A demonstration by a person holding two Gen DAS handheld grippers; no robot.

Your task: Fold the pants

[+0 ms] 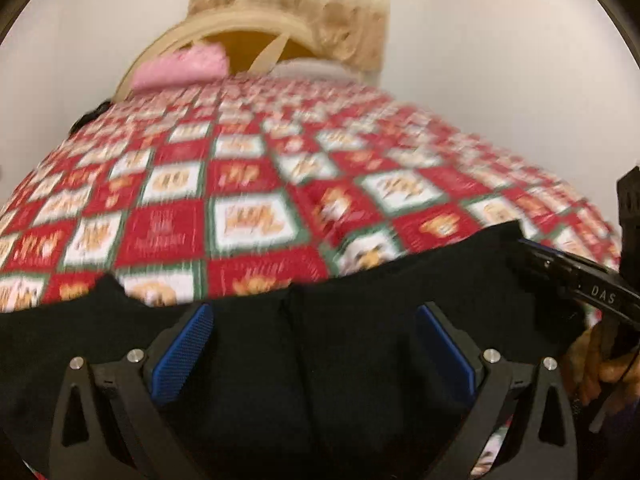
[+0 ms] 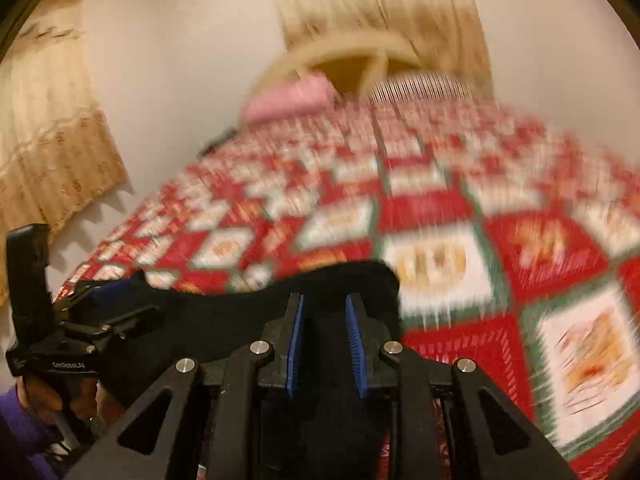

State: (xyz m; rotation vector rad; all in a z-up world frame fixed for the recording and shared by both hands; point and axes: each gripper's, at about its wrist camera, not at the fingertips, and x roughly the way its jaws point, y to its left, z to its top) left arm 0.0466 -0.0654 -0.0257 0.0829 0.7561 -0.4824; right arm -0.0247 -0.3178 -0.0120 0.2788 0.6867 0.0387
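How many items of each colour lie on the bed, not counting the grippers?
Black: 1, the pants, near edge of the red patchwork bedspread.
Pink: 1, a pillow by the headboard.
Total: 2.

Premises: a home bedroom. A bed fills most of both views, covered by a red, white and green patchwork quilt point(image 1: 248, 184). A pink pillow point(image 1: 180, 66) lies at the curved cream headboard point(image 1: 240, 26). Cream curtains point(image 2: 52, 140) hang against plain pale walls point(image 1: 500, 60). Both views are motion-blurred.
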